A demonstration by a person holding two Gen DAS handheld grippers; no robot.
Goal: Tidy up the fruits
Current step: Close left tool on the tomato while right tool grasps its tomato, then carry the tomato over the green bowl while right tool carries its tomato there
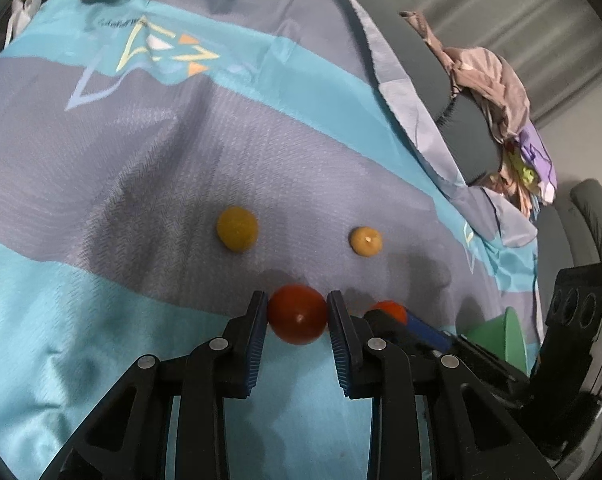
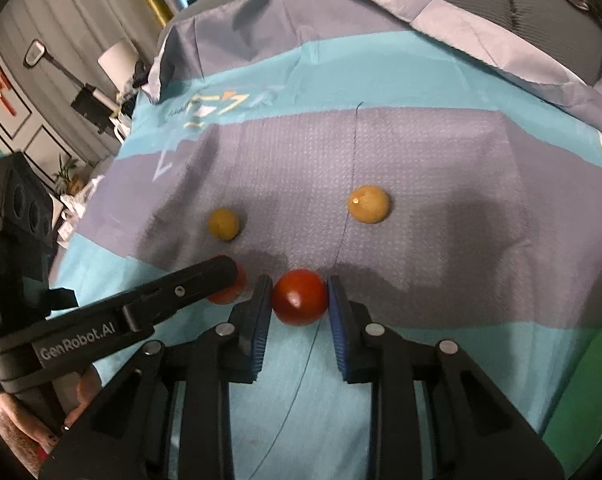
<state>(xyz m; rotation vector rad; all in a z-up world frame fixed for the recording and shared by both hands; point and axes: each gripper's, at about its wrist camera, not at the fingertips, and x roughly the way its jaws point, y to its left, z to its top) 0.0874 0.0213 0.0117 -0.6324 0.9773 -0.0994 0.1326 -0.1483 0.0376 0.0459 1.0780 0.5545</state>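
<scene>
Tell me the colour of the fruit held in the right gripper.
Red, a round tomato-like fruit clamped in the right gripper; the right wrist view shows it best.

Two yellow fruits (image 1: 237, 228) (image 1: 365, 241) ahead, open cloth (image 1: 101, 168) btwn, green bowl (image 1: 501, 338) right

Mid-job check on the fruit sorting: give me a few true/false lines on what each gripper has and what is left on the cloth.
1. The left gripper has its jaws closed on a red fruit. True.
2. The right gripper is open with nothing between its jaws. False: it grips a second red fruit.
3. Two yellow fruits lie loose on the cloth. True: a darker yellow fruit and a paler yellow fruit.
4. The two yellow fruits touch each other. False: they lie apart.
5. A green container shows at the right side of the left wrist view. True.
</scene>
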